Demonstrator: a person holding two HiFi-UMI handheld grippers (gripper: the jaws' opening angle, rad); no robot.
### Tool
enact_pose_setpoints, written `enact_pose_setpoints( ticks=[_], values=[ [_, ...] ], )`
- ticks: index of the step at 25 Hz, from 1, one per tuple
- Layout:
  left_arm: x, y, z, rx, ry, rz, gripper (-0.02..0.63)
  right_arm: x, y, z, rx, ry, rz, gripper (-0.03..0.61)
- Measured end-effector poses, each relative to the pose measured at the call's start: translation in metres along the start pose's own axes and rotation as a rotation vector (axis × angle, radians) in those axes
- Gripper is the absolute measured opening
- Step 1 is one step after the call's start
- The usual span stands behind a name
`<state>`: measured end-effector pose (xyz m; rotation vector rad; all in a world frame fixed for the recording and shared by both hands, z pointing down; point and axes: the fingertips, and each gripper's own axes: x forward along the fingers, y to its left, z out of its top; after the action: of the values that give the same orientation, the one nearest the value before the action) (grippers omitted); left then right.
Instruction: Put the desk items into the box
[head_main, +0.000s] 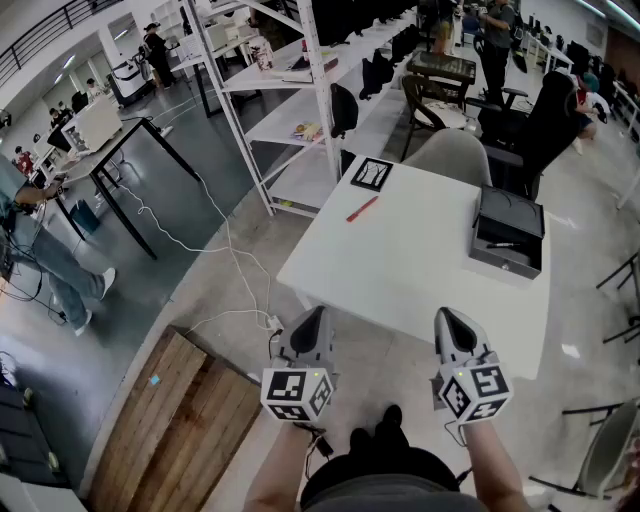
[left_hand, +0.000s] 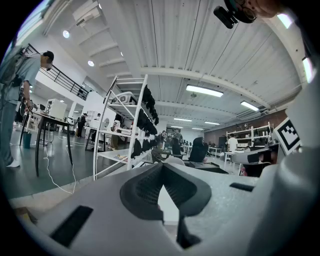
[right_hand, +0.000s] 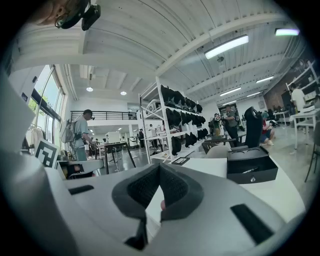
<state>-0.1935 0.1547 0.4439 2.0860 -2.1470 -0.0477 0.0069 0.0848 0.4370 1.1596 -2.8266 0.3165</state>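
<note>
**A:** What's on your left?

**B:** The head view shows a wooden board flat on the floor. A white cable trails across the concrete toward the bench. Neither gripper view shows the board. My left tongs hang at the bench's near edge, closed tip to tip with nothing between them. Their own view looks level across the room to a white shelf rack, with a person standing at the far left.

**A:** And the things to pack?

**B:** A red pen lies on the far part of the bench, near a black-and-white marker card at the far corner. Only the head view shows the pen plainly. The right gripper view shows the card but not clearly the pen.

**A:** And the right side?

**B:** My right tongs hang at the same near edge, beside the left ones. Their jaws are together and hold nothing. Their view gives the best look at the black box. It stands open at the bench's right edge, well apart from the red pen, with a dark pen lying inside it. The head view adds a grey chair at the far side of the bench, near the box.

**A:** Is anything in the way?

**B:** Only bare bench top lies between my tongs and the red pen or the box.
</note>
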Motion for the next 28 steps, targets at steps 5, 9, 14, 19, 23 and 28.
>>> enact_pose_setpoints(
  ticks=[5,9,14,19,23,28],
  values=[
    [0.007,-0.006,-0.002,0.008,0.0,-0.019,0.005,0.005,-0.006,-0.002,0.035,-0.008,0.0,0.003],
    [0.015,-0.003,0.002,0.007,-0.012,-0.012,0.005,0.016,-0.008,0.003,0.033,-0.008,0.01,0.003],
    [0.033,0.004,0.011,-0.003,-0.027,0.0,0.005,0.032,-0.022,0.014,0.039,-0.025,0.013,0.003],
    [0.053,0.007,0.018,0.009,-0.036,0.013,0.008,0.043,-0.033,0.018,0.044,-0.032,0.029,0.003],
    [0.072,0.006,0.022,0.022,-0.034,0.029,0.055,0.05,-0.044,0.02,0.038,-0.024,0.048,0.003],
    [0.088,0.01,0.023,0.008,-0.028,0.049,0.105,0.058,-0.056,0.018,0.049,-0.008,0.063,0.003]
  ],
)
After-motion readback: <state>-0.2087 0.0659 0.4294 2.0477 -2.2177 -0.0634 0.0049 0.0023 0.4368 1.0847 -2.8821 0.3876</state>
